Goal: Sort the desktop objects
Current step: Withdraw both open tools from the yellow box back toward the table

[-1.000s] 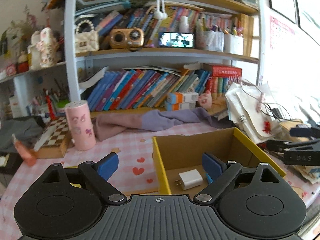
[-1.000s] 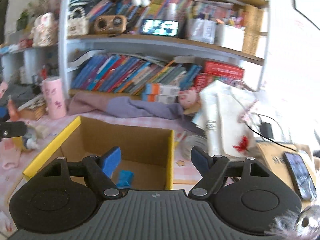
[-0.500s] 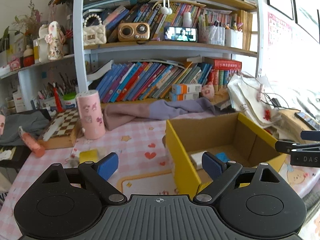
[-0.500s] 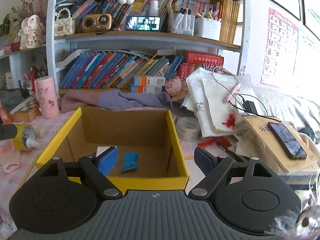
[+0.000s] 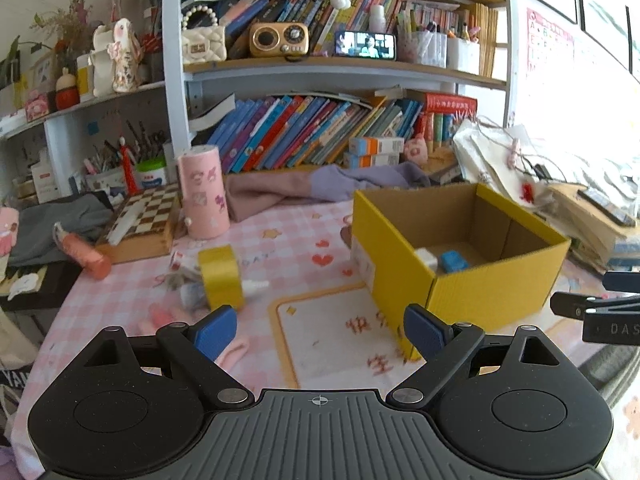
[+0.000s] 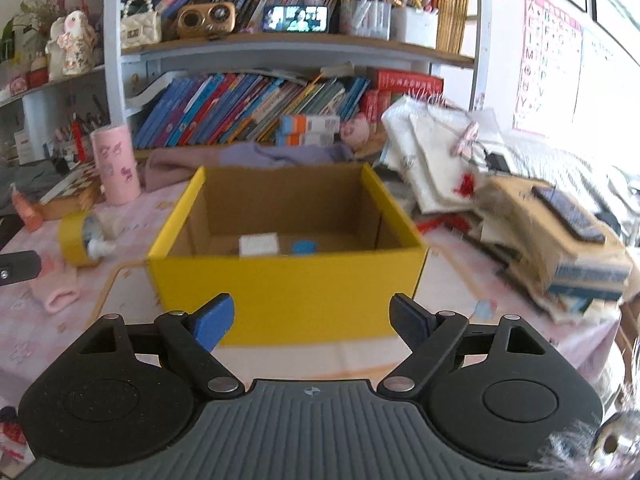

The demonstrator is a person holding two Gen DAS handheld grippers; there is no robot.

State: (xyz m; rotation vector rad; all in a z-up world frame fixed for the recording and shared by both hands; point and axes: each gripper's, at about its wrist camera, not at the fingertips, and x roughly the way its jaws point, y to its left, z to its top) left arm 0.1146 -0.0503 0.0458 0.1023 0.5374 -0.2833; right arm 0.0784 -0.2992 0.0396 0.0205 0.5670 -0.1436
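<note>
Left claw [image 5: 319, 330]: blue-padded fingers [image 5: 214, 330] spread wide, nothing between them, touching nothing; it hangs above the pink checked cloth-covered surface [image 5: 288, 248], just short of the near-left corner of the open yellow cardboard box [image 5: 492, 288]. Right claw [image 6: 312, 320]: likewise spread wide and empty, poised in front of the box's near wall [image 6: 288, 292] without contact.

Inside the box, on its floor, lie a white cube-shaped charger plug [image 6: 259, 244] and a small blue object [image 6: 304, 247], side by side and near each other; the blue item's exact form is too blurred to tell.

On the surface to the left of the box, a roll of yellow tape [image 5: 220, 278] stands on edge, with a small white-tipped bottle [image 6: 102, 246] lying through or against its opening. A pink fabric item [image 6: 60, 298] lies nearer the cameras. Farther back stand a pink cylindrical container with cartoon prints [image 5: 203, 192], a wooden chessboard box [image 5: 144, 220] beside it, and a lilac-and-mauve folded cloth [image 5: 320, 188] along the foot of the bookshelf [image 5: 320, 132]. To the right of the box, a stack of books and papers carries a dark smartphone [image 6: 568, 214].
</note>
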